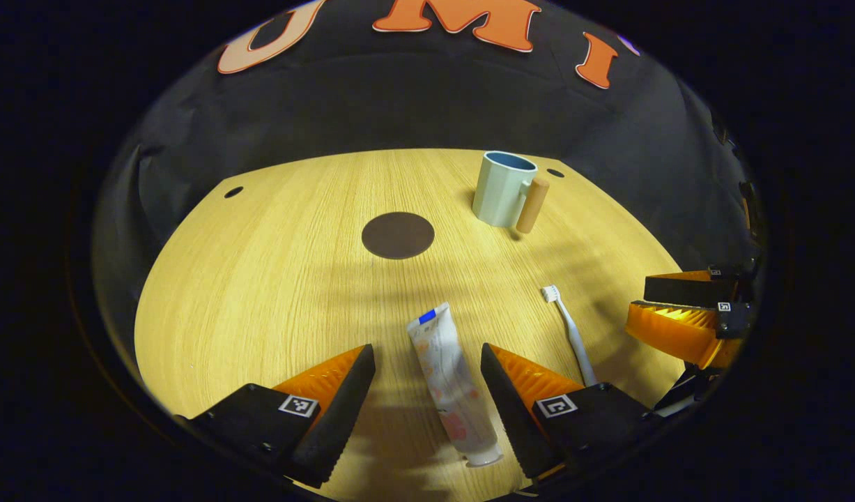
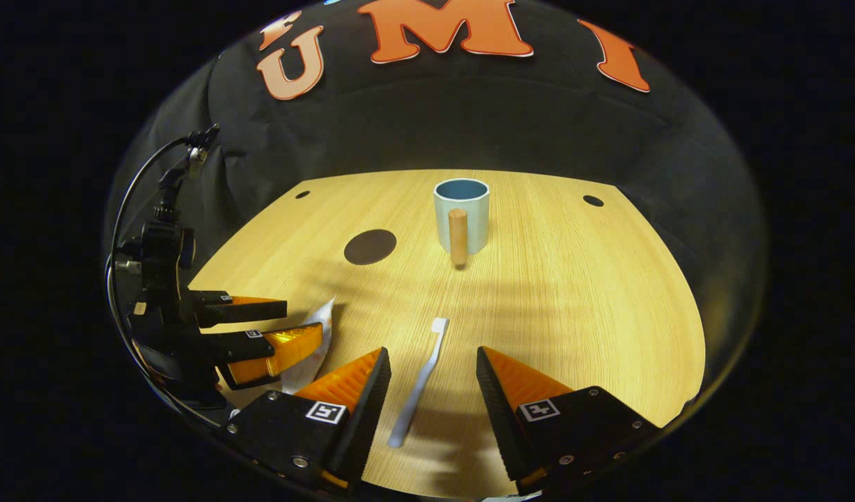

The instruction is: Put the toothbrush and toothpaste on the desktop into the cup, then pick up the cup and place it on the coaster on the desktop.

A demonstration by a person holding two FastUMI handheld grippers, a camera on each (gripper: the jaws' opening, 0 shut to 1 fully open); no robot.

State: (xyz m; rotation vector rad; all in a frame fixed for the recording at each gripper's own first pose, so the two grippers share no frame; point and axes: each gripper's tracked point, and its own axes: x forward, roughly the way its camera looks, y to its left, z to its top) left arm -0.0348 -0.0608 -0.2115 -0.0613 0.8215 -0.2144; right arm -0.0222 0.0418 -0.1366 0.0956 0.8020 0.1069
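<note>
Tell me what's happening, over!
Left gripper open, straddling toothpaste. Right gripper open over toothbrush. Both flat on the table; cup empty, upright, off the coaster. Nothing in the way.

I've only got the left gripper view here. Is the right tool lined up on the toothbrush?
Observer: Yes. In the right gripper view the toothbrush lies between the open fingers of the right tool, untouched, bristles toward the cup.
Operator: Which way does the handle face from that side?
Observer: The handle points straight back at the right tool.
Operator: And my left tool, seen from there?
Observer: The left tool is open over the toothpaste, whose flat end pokes out past its fingers.
</note>
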